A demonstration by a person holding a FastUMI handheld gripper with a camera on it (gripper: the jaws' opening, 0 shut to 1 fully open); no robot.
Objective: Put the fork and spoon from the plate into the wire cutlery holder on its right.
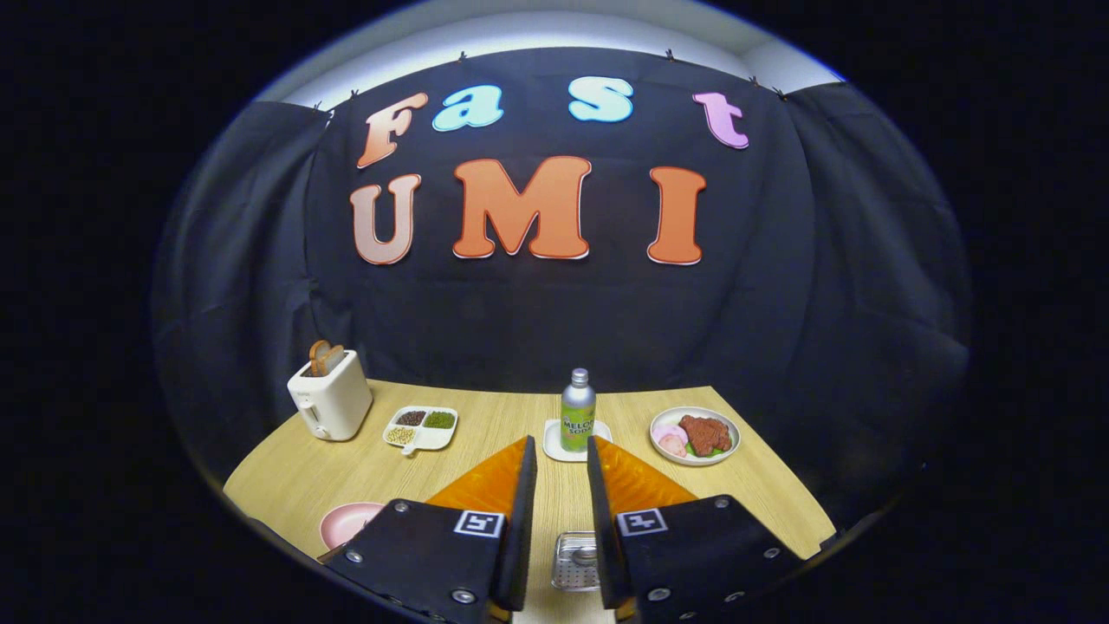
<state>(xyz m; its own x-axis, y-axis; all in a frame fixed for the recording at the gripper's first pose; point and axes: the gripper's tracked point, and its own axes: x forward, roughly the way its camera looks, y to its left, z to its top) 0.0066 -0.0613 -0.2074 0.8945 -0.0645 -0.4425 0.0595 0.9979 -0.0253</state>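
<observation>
My gripper [561, 444] hangs above the near part of the wooden table [502, 416], open, with a narrow gap and nothing held between its fingers. Low in that gap, under the fingers, sits the wire cutlery holder [575, 562], a shiny mesh basket seen from above. I cannot make out what is inside it. A pink plate [349, 522] lies to the holder's left, mostly hidden behind the left finger, and the visible part of it is bare.
Beyond the fingertips a green soda bottle [577, 411] stands on a white coaster [554, 446]. A white toaster [329, 403] holding bread is at the far left, with a divided snack dish [422, 426] beside it. A plate of food [695, 435] sits far right.
</observation>
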